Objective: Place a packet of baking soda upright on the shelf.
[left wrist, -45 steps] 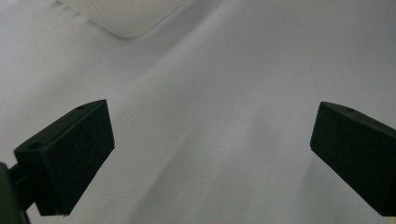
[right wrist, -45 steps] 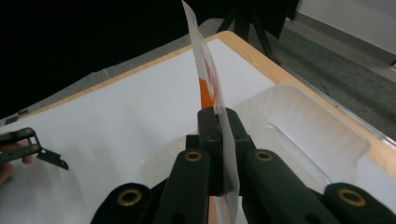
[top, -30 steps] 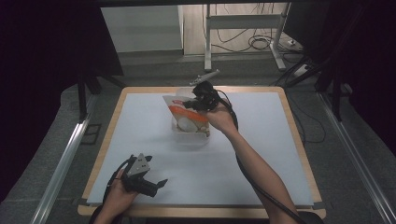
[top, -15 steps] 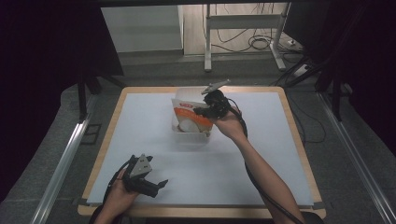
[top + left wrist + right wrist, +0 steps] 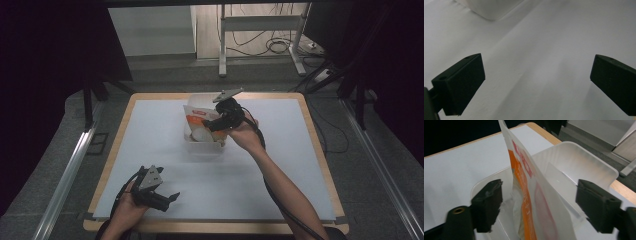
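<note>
An orange and white pouch (image 5: 194, 118) (image 5: 524, 195) stands on edge inside a translucent white bin (image 5: 206, 148) (image 5: 589, 157) at the table's far middle. My right gripper (image 5: 208, 126) (image 5: 541, 197) hovers over the bin. Its jaws have just been opening, and they now stand apart on either side of the pouch without pressing it. Down at the near left, my left gripper (image 5: 172, 197) (image 5: 537, 82) rests open just above the white tabletop (image 5: 544, 45), nothing between its jaws.
The white table surface (image 5: 280, 170) has a wooden border (image 5: 320, 150). A corner of the bin (image 5: 491, 10) shows at the top of the left gripper view. Dark floor, cables and metal legs (image 5: 222, 45) lie beyond the far edge.
My right gripper's jaws have spread and let go of the pouch, which now stands lower in the bin. The right hand shifted slightly right and down. The left hand has stayed still.
</note>
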Motion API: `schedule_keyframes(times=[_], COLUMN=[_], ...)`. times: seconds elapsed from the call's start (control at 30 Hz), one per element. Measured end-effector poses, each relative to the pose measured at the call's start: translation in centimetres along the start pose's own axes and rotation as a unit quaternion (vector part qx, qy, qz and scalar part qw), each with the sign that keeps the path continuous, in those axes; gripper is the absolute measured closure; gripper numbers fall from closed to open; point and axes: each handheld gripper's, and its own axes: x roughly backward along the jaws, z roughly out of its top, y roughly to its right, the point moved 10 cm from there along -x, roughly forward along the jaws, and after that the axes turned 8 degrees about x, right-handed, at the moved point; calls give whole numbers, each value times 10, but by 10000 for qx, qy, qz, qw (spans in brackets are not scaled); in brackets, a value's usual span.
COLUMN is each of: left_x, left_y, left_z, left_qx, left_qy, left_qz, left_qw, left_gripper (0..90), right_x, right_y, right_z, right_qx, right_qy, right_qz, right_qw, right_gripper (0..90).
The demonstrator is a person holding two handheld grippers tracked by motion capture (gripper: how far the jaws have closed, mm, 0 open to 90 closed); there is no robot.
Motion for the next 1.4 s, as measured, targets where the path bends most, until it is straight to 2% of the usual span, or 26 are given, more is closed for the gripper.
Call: schedule_keyframes(times=[0.27, 0.5, 0.93, 1.07, 1.4], left_x=[-1, -1, -1, 0, -1], left_y=[1, 1, 2, 2, 2], left_z=[-1, -1, 0, 0, 0], left_qx=[-23, -35, -50, -50, -70], left_qy=[-16, -23, -10, -10, -15], left_qz=[10, 26, 39, 31, 39], left_qw=[10000, 10000, 10000, 10000, 10000], left_gripper=[0, 0, 0, 0, 0], right_x=[12, 25, 48, 55, 68], right_y=[-1, 1, -2, -3, -7], right_z=[-3, -6, -21, -26, -40], right_qx=[-4, -50, 17, 26, 0], right_qy=[-8, 15, -65, -14, 167], right_qz=[7, 26, 47, -19, 19], right_qw=[10000, 10000, 10000, 10000, 9999], right_gripper=[102, 71, 21, 2, 0])
